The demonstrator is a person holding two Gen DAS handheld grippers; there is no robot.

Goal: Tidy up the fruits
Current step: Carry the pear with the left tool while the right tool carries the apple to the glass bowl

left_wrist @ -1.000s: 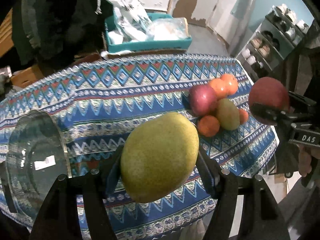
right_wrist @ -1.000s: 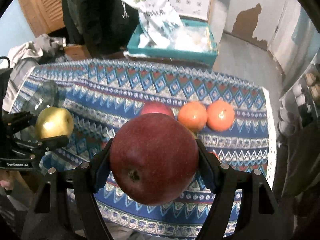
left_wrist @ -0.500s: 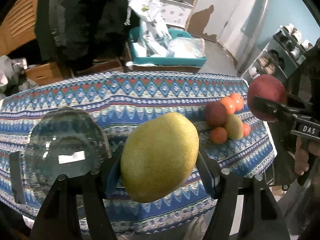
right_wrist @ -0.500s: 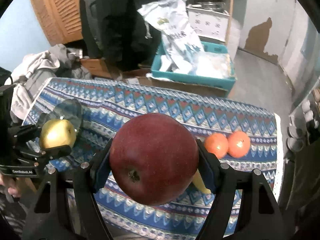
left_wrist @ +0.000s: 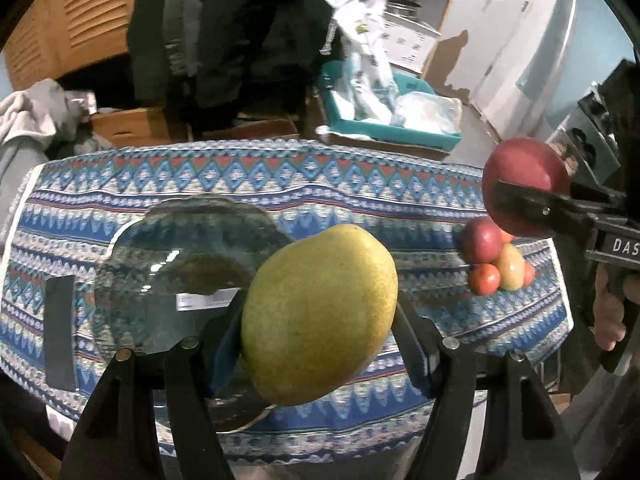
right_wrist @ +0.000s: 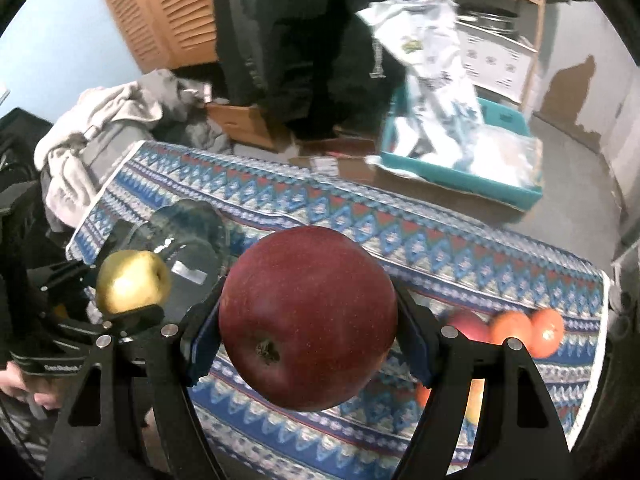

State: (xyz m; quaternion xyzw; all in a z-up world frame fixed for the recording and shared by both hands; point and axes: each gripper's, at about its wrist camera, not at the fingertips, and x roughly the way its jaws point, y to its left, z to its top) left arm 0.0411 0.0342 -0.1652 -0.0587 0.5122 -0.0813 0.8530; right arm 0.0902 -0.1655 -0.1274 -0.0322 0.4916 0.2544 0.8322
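yellow-green pear [left_wrist: 320, 314] and dark red apple [right_wrist: 308, 328] held aloft; remaining fruit pile [left_wrist: 498, 266] at the cloth's three o'clock edge; glass bowl [left_wrist: 176, 264] at nine.

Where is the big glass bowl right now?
The glass bowl sits on the patterned tablecloth at the left end of the table in both views, just behind the yellow-green fruit held by the left gripper.
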